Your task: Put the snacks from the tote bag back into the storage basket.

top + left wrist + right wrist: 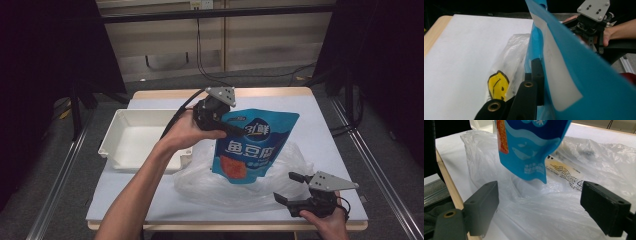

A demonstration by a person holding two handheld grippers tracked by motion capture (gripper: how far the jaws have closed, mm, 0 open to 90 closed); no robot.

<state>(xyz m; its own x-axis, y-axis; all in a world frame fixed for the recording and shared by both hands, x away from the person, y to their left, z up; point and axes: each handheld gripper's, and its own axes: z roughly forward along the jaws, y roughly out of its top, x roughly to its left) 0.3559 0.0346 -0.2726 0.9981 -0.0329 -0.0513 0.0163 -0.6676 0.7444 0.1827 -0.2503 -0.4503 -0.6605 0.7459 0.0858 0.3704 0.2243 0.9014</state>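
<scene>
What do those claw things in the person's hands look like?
Each one is a black tool with two blocky black jaws. The left gripper and the right gripper each carry a grey three-cornered plate on top, dotted with small screws. A thick black cable trails from the left one. Brass-coloured rivets sit at the jaw joints. The person's forearms are bare, with no sleeves.

A blue snack pouch [255, 145] hangs upright above the crumpled clear plastic bag [210, 185] on the table.

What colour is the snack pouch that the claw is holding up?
Bright blue, with white lettering and an orange-red patch: the snack pouch, best seen in the high view.
</scene>
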